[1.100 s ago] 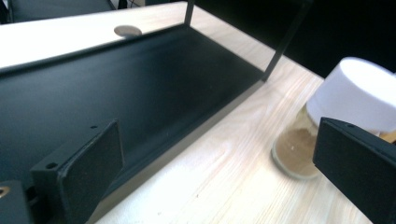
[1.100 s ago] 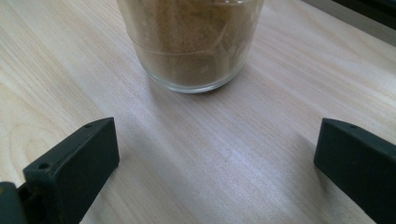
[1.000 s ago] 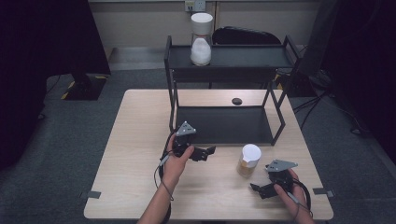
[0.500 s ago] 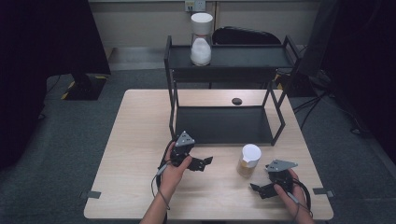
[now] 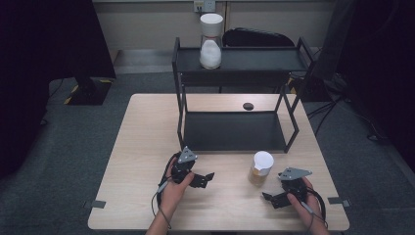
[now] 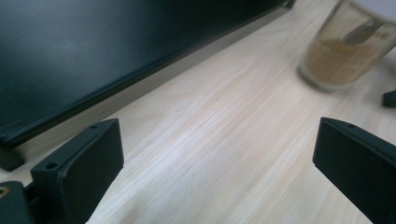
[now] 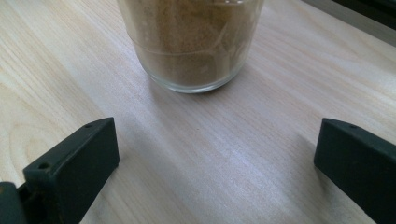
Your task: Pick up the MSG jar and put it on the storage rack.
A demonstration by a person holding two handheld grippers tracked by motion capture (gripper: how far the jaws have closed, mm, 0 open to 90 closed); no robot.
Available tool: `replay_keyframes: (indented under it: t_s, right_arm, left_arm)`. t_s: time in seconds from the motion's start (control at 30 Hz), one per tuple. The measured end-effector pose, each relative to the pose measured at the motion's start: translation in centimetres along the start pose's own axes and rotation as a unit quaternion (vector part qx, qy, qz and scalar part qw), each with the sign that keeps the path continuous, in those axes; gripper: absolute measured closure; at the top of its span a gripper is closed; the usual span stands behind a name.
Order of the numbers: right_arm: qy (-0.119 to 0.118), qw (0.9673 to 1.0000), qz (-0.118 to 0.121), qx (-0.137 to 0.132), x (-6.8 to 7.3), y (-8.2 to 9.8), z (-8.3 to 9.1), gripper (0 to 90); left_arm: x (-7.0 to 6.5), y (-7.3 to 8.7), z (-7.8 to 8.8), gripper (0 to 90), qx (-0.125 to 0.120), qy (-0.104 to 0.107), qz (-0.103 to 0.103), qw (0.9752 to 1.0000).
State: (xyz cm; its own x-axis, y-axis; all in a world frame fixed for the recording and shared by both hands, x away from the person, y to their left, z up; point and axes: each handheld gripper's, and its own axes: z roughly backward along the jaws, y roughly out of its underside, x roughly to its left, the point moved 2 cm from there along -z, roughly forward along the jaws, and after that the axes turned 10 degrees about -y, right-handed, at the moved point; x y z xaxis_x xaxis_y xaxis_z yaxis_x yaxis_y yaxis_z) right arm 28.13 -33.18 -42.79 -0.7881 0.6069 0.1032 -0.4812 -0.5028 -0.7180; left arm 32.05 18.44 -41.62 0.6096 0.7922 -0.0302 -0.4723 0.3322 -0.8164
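Standing upright on the wooden table (image 5: 142,147), near its front edge at about 5 o'clock from the table's middle: a glass jar (image 5: 260,169) with a white lid, half full of brown powder, just in front of the lower shelf of the black rack (image 5: 235,132). Lying at about 4 o'clock of the jar, near it but not touching: the right gripper (image 5: 268,198), held by the right hand (image 5: 303,198), jaws spread wide and holding nothing, the jar's glass base showing straight ahead in the right gripper view. Resting at about 9 o'clock of the jar, well apart: the left gripper (image 5: 209,177) in the left hand (image 5: 173,188), jaws also spread wide and empty, pointing toward the jar. Sitting on the rack's top shelf at 12 o'clock: a white container (image 5: 211,47). Lying on the table behind the rack: a small dark disc (image 5: 248,105).
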Motion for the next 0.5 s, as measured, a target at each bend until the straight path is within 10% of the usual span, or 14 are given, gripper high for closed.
replay_keyframes:
  t_s: [0.5]
  right_arm:
    - [0.0,1.0,0.0,0.0,0.0,0.0,0.0,0.0]
  left_arm:
    - [-1.0,1.2,1.2,1.4,0.045,-0.069,-0.058,0.9949]
